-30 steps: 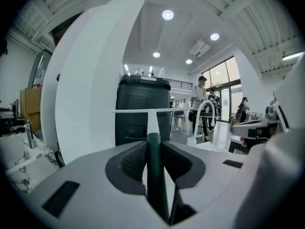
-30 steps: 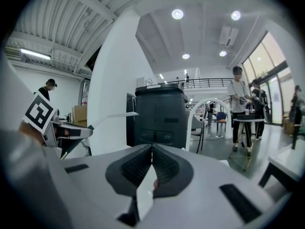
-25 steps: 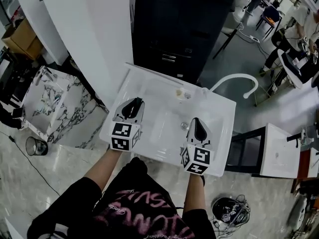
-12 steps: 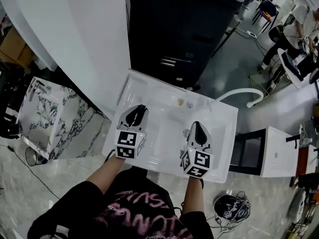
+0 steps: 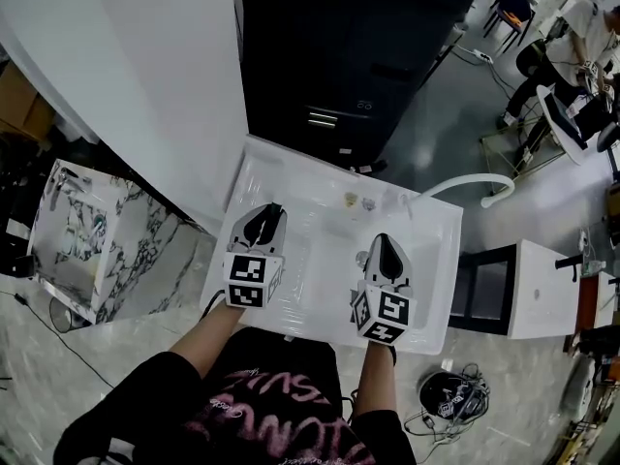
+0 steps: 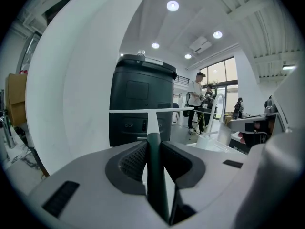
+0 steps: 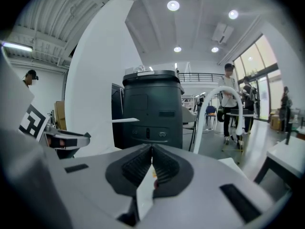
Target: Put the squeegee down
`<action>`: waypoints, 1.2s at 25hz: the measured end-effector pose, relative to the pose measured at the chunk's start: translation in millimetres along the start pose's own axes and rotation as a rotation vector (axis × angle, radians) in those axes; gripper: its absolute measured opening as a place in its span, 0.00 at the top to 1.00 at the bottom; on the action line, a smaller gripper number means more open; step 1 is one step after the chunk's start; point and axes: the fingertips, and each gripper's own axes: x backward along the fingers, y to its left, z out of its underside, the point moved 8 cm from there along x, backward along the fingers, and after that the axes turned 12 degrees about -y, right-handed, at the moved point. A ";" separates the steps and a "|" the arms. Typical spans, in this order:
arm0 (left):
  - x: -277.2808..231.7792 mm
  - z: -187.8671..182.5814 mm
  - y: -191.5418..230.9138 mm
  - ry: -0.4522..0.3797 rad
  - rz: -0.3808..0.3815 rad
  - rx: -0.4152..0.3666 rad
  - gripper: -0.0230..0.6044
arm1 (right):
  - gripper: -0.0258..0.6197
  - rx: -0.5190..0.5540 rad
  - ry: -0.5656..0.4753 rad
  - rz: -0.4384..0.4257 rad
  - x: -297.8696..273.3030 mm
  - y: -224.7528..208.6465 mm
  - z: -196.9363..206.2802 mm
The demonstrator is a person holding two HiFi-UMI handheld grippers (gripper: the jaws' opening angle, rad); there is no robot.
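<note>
Squeegee [image 6: 153, 144] not yet down: dark handle [image 6: 156, 185] clamped in left hand-held gripper [image 5: 262, 217], white blade [image 6: 143, 110] at far end, above left of sink [image 5: 329, 197]. Right hand-held gripper [image 7: 152, 152] pinches thin white strip [image 7: 144, 194]. Remaining, I judge: lower, release

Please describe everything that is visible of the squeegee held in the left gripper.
The squeegee is T-shaped: a dark green handle, a white tapering neck and a long, thin white cross bar at the far end. It looks like plastic; a rubber strip cannot be made out. The left gripper is shut on the handle, which runs out along the jaws, with the bar level. Only the jaws touch it; it is held in the air over the left part of the white sink.
</note>
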 end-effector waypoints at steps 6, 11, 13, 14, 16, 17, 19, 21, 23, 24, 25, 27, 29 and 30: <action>-6.3 1.4 -12.6 0.002 -0.023 -0.030 0.81 | 0.93 -0.011 -0.008 -0.016 -5.5 -19.4 0.2; -9.2 3.7 -30.2 0.012 -0.069 -0.049 0.81 | 0.93 -0.026 -0.011 -0.064 -11.8 -39.6 4.1; -9.0 4.6 -35.5 0.016 -0.093 -0.054 0.81 | 0.93 -0.035 -0.013 -0.086 -16.2 -47.0 5.3; -9.3 4.9 -38.2 0.017 -0.105 -0.056 0.81 | 0.93 -0.039 -0.014 -0.096 -18.7 -50.9 5.8; -10.5 4.6 -43.5 0.019 -0.126 -0.057 0.81 | 0.93 -0.045 -0.014 -0.116 -22.9 -57.8 6.5; -11.7 3.7 -45.7 0.019 -0.135 -0.059 0.81 | 0.93 -0.049 -0.015 -0.126 -24.9 -60.5 6.5; -14.9 0.5 -48.6 0.015 -0.149 -0.065 0.81 | 0.93 -0.055 -0.020 -0.143 -29.4 -63.7 5.4; -17.6 -3.7 -49.9 0.006 -0.159 -0.071 0.81 | 0.93 -0.056 -0.025 -0.159 -32.9 -64.6 4.1; -19.8 -7.6 -50.6 -0.003 -0.164 -0.074 0.81 | 0.93 -0.057 -0.032 -0.169 -35.2 -65.0 2.3; -20.7 -9.4 -50.7 -0.009 -0.165 -0.076 0.81 | 0.93 -0.058 -0.035 -0.173 -36.2 -65.1 1.3; -21.5 -11.2 -50.7 -0.013 -0.166 -0.078 0.81 | 0.93 -0.060 -0.038 -0.176 -37.2 -64.9 0.2; -22.8 -14.5 -50.5 -0.019 -0.167 -0.081 0.81 | 0.93 -0.060 -0.042 -0.183 -39.1 -64.2 -2.0; -23.5 -16.6 -50.0 -0.022 -0.167 -0.084 0.81 | 0.93 -0.056 -0.044 -0.185 -40.6 -63.0 -3.3; -23.9 -17.0 -49.7 -0.024 -0.166 -0.084 0.81 | 0.93 -0.055 -0.045 -0.186 -41.2 -62.5 -3.5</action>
